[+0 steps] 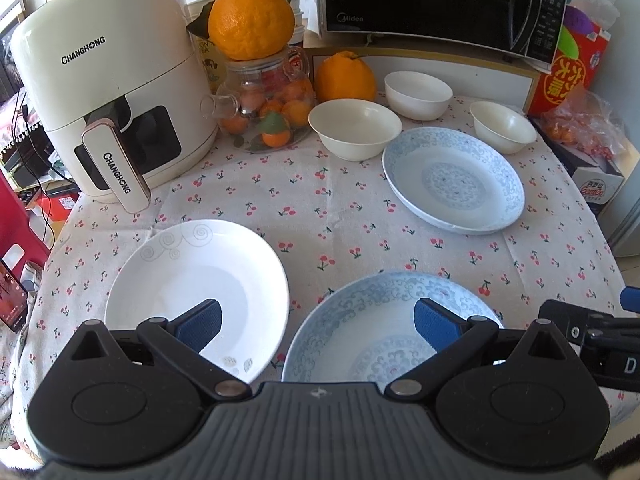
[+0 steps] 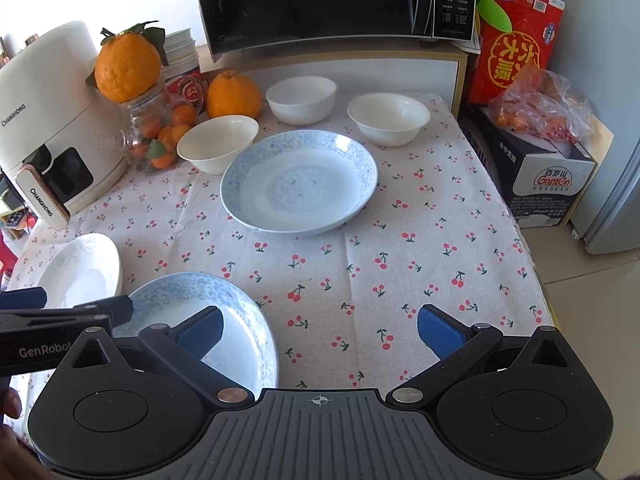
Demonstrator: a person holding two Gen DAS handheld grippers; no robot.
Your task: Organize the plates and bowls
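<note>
On the cherry-print cloth lie a white plate (image 1: 200,276) at the front left, a blue-patterned plate (image 1: 372,320) at the front and a second blue-patterned plate (image 1: 452,180) farther back. Three white bowls (image 1: 354,128) (image 1: 418,94) (image 1: 502,126) stand behind it. My left gripper (image 1: 318,322) is open and empty, hovering over the two front plates. My right gripper (image 2: 318,326) is open and empty, over the cloth just right of the near blue plate (image 2: 236,332). The far blue plate (image 2: 298,180), the white plate (image 2: 84,268) and the bowls (image 2: 218,142) (image 2: 302,98) (image 2: 388,118) show in the right wrist view too.
A white air fryer (image 1: 108,80) stands at the back left. A glass jar of oranges (image 1: 268,108) and a loose orange (image 1: 346,76) sit beside it. A black microwave (image 1: 436,0) sits on a shelf behind. A red box (image 2: 516,44) and a bag of oranges (image 2: 536,112) are at the right.
</note>
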